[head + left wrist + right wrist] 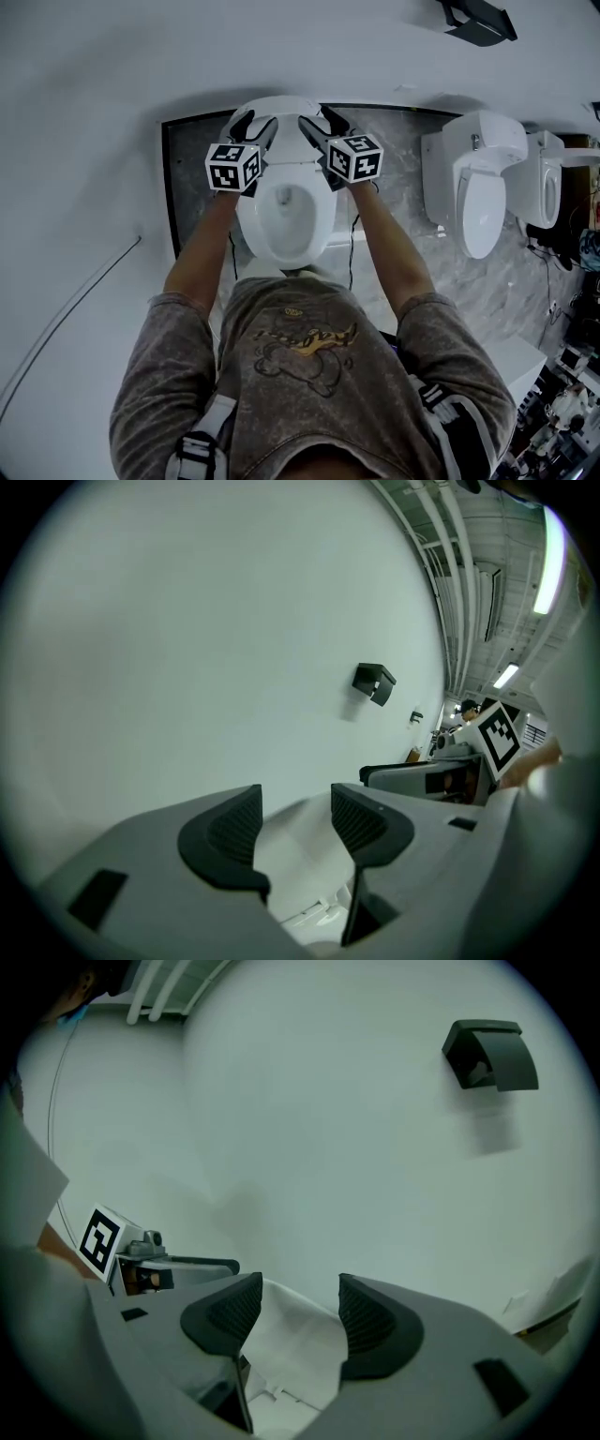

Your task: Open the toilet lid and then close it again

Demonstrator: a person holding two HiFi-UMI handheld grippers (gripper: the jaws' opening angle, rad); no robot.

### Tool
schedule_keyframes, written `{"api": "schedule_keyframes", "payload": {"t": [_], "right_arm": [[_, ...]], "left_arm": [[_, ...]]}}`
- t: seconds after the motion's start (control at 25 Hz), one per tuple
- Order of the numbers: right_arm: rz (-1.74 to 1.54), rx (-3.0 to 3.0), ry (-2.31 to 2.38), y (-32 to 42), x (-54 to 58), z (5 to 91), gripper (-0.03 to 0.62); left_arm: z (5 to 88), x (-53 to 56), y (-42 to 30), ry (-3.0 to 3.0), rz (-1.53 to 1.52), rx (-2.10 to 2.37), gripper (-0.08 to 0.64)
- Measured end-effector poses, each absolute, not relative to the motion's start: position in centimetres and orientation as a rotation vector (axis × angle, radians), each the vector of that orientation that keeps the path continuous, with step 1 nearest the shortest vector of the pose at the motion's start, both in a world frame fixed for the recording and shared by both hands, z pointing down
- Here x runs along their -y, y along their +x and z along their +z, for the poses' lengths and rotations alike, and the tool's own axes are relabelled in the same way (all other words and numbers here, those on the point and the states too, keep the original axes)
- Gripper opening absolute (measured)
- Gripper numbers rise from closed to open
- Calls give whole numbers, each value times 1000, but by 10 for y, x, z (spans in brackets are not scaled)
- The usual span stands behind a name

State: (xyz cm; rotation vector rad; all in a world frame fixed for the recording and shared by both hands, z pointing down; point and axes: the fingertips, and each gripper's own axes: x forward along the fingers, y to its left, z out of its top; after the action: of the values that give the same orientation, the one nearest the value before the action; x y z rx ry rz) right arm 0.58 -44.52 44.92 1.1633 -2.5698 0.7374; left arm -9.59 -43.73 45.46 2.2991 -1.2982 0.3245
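Head view: toilet (251, 220) at frame centre, set against a white wall (94, 112). Lid (279, 105) is up, standing at the back of the open bowl (291, 208), just above frame centre; cannot tell if it touches the wall. Both arms reach forward over the bowl. Left gripper (253, 122) is at the lid's upper left edge and right gripper (323, 125) at its upper right edge, the two close together with the lid's top between them. Marker cubes (232, 166) sit level with the bowl's rear rim on either side. Left gripper view: jaws apart, and the ribbed pads (234, 829) do not press on anything; the white lid shows in the gap and below it, with bare wall behind. Right gripper view: jaws likewise apart, pads clear, and the white lid runs up into the gap from below. Each gripper view catches the other gripper's cube at its inner edge. A black box (492, 1054) is mounted on the wall, upper right in the right gripper view. Two more toilets (483, 183) stand along the wall at the right of the head view, on grey floor (398, 150).
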Motion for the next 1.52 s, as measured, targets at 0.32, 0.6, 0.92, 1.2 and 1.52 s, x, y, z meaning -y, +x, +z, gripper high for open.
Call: {"api": "schedule_keyframes", "payload": {"t": [0.32, 0.6, 0.92, 1.2, 1.52], "right_arm": [[729, 2570, 1122, 1, 441, 456, 264], [789, 2609, 1094, 5, 417, 448, 264], [833, 2636, 1044, 5, 359, 441, 264], [812, 2614, 1140, 2, 307, 447, 264], [791, 2568, 1234, -1, 219, 463, 265]], "left_arm": [[459, 437, -92, 2272, 316, 1295, 233], [452, 412, -88, 2234, 283, 1306, 233], [445, 356, -90, 2207, 215, 1326, 245], [450, 305, -90, 2234, 169, 1321, 249], [467, 213, -91, 2282, 173, 1238, 247]]}}
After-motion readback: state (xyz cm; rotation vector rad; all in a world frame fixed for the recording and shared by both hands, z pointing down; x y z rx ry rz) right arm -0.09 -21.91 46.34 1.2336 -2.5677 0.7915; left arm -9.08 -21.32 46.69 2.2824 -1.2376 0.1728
